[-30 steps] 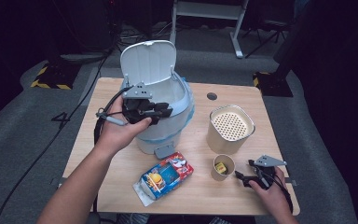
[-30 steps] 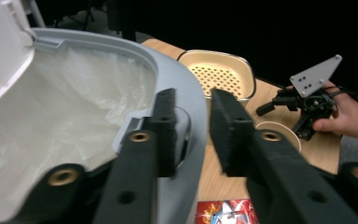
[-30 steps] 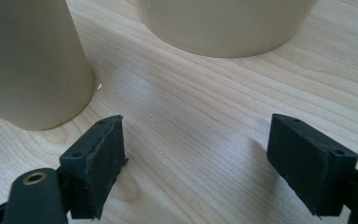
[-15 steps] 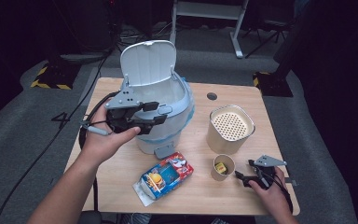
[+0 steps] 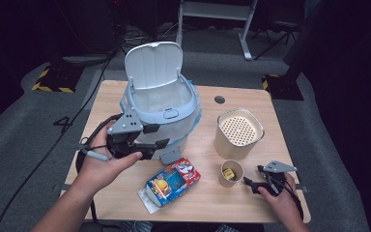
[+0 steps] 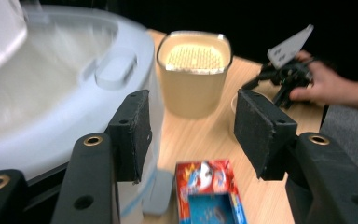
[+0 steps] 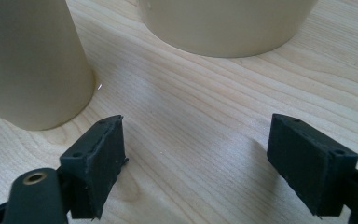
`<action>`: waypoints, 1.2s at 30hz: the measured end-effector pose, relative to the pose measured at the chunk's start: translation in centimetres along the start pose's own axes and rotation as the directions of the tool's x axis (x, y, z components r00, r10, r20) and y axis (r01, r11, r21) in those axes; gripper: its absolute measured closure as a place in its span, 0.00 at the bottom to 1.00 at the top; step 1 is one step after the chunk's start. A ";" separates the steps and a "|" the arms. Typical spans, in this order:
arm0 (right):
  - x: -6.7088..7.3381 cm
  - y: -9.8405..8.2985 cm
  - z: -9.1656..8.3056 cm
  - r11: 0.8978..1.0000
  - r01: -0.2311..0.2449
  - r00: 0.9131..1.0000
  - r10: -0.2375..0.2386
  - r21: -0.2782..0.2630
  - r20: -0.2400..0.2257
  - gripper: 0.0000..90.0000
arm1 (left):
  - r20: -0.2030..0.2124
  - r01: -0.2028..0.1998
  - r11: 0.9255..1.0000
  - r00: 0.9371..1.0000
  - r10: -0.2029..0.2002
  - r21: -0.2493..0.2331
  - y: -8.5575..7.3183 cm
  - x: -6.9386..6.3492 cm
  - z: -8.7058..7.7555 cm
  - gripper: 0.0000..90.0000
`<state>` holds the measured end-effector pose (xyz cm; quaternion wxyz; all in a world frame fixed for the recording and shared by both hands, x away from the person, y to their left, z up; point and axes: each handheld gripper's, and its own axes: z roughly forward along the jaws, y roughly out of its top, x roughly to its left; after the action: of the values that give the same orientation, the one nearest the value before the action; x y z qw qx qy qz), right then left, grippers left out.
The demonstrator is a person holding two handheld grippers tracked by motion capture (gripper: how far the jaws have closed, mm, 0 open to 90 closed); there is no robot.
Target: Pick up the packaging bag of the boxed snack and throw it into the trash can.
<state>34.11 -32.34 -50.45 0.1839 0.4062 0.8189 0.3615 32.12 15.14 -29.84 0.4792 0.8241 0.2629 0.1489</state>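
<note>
The left gripper [image 5: 147,145] hangs by the near side of the pale blue bin [image 5: 162,113], which stands with its lid up toward the far left of the table [image 5: 251,96]. Its jaws have just been opening and now stand apart with nothing between them; the left gripper view looks past them at the bin's rim [image 6: 65,93] and a red and blue snack packet [image 6: 209,193]. That packet [image 5: 171,181] lies near the table's front edge. The right gripper [image 5: 253,183] rests at the front right corner, jaws open and empty, just beside a small paper cup [image 5: 231,173]. A taller beige container [image 5: 238,133] stands behind the cup.
</note>
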 end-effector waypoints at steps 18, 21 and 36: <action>0.0 0.0 0.0 1.000 0.000 1.000 0.000 0.001 -0.001 0.22 | -0.003 0.156 0.987 0.988 -0.157 0.045 -8.5 0.9 5.2 0.53; 0.0 0.1 0.1 1.000 0.001 1.000 -0.001 -0.001 -0.005 0.21 | -0.030 0.162 0.986 0.986 -0.161 0.047 -9.7 0.9 5.9 0.53; 0.0 0.1 0.1 1.000 0.001 1.000 -0.001 0.000 -0.004 0.21 | 0.025 0.226 0.966 0.973 -0.230 0.128 -13.1 0.9 10.0 0.62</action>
<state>34.21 -32.28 -50.45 0.1824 0.4053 0.8193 0.3622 34.03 13.81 -46.16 0.4460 0.8194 0.3552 0.0598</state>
